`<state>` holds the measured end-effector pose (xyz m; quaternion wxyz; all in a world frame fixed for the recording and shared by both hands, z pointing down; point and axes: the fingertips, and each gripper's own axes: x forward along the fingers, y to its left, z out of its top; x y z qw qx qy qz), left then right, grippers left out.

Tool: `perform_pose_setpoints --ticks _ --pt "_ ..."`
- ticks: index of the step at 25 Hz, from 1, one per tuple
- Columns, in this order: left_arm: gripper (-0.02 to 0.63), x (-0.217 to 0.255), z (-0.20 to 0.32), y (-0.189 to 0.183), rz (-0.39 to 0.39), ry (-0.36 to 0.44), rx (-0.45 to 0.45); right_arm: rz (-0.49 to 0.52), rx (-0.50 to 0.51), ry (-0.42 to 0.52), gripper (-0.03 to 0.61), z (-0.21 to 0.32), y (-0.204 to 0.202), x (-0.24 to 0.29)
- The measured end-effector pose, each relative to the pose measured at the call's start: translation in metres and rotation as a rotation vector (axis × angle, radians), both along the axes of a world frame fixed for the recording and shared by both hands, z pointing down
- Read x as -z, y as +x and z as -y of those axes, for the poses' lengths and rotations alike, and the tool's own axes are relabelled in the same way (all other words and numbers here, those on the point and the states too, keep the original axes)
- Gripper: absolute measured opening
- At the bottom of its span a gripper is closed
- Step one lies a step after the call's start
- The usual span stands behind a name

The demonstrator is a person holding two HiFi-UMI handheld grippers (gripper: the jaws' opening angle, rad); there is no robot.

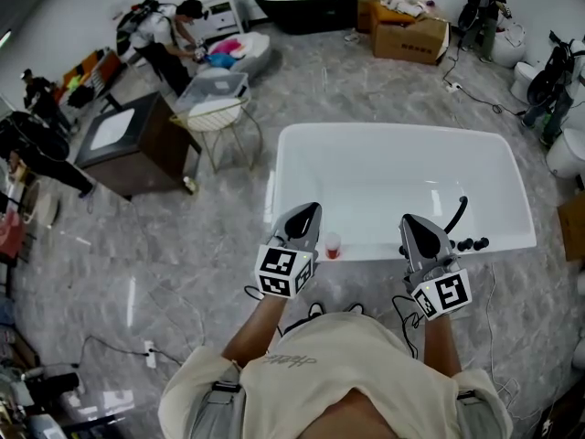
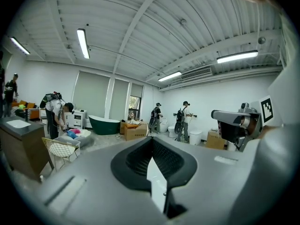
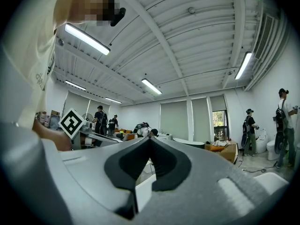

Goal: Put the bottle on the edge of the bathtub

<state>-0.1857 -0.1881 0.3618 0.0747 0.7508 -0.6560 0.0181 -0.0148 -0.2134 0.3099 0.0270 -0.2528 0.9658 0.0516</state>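
2 tools, both clenched, nothing btwn jaws: left tool (image 1: 309, 210) & right tool (image 1: 411, 222) held by near rim of tub (image 1: 384, 251). Bottle (image 1: 333, 245) stands upright on that rim, just beside left tool, apart from it.

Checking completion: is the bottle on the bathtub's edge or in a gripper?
On the edge: the bottle stands upright on the bathtub's rim; left gripper and right gripper are shut, empty.
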Motion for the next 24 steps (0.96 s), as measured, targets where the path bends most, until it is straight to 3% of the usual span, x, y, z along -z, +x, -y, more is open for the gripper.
perform_pose_setpoints --ticks 6,11,18,24 --pt "0.017 -0.011 -0.001 0.015 0.007 -0.034 -0.015 -0.02 0.021 -0.033 0.0 0.001 0.003 -0.012" --pt "0.017 -0.013 -0.002 0.005 0.013 -0.042 0.004 -0.051 0.048 -0.05 0.0 0.001 -0.003 -0.025" --pt "0.017 -0.029 0.0 -0.001 -0.052 -0.091 0.009 -0.065 0.035 -0.091 0.0 0.012 0.0 -0.038" --pt "0.017 -0.035 0.004 0.005 -0.052 -0.103 -0.008 -0.05 0.028 -0.073 0.0 0.013 0.0 -0.035"
